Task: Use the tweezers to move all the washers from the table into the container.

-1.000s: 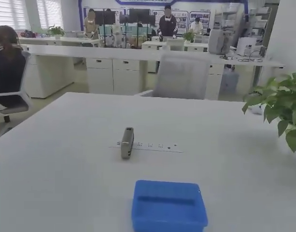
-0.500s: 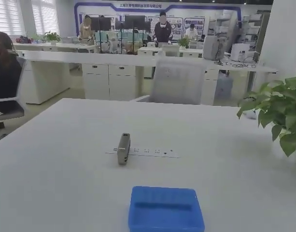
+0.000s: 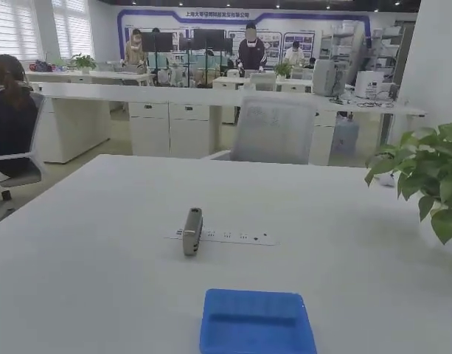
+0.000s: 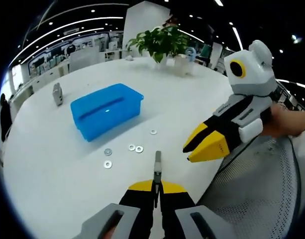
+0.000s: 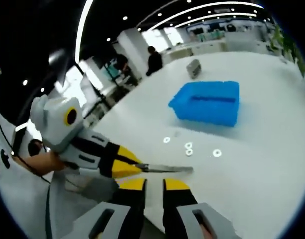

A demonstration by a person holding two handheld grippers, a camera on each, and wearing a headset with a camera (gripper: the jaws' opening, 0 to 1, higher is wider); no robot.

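A blue container (image 3: 257, 323) (image 4: 106, 110) (image 5: 207, 102) stands on the white table (image 3: 100, 280). Several small washers (image 4: 132, 147) (image 5: 188, 146) lie loose on the table in front of the container, between it and the grippers. My left gripper (image 4: 156, 188) (image 5: 135, 167) is shut on the metal tweezers (image 4: 156, 167) (image 5: 167, 169), whose tips point toward the washers a short way off. My right gripper (image 5: 154, 185) (image 4: 188, 153) hovers beside it over the table's near edge, jaws together and holding nothing.
A grey device (image 3: 192, 230) (image 4: 57, 93) lies by a flush power strip (image 3: 233, 237) beyond the container. A potted plant (image 3: 432, 173) (image 4: 162, 42) stands at the table's right side. An office chair (image 3: 273, 129) faces the far edge. People work at distant desks.
The head camera has shifted a little, so the container and grey device sit slightly differently in the picture. Nothing on the table has moved.
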